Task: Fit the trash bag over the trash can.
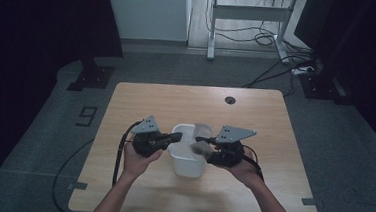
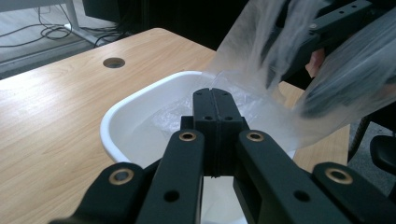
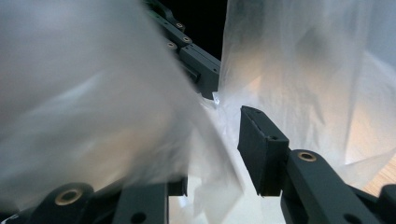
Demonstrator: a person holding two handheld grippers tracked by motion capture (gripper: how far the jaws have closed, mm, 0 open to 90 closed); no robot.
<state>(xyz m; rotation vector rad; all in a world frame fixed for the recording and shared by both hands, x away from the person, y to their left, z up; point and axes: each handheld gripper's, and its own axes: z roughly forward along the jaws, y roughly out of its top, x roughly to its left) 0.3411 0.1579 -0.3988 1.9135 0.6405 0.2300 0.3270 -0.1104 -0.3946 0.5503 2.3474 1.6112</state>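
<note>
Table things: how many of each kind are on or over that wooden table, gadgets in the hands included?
White plastic tub: 1
Clear thin plastic bag: 1
Black two-jaw grippers, left gripper and right gripper: 2
Total: 4

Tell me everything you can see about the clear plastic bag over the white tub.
The plastic bag is thin, translucent and crinkled, a whitish film blurred in places. Its lower part lies inside the white tub on the wooden table; the rest rises toward the right gripper, whose jaws stand apart with film draped between them. The left gripper, jaws closed together, sits at the tub's rim against the film; whether it pinches the bag cannot be told.
</note>
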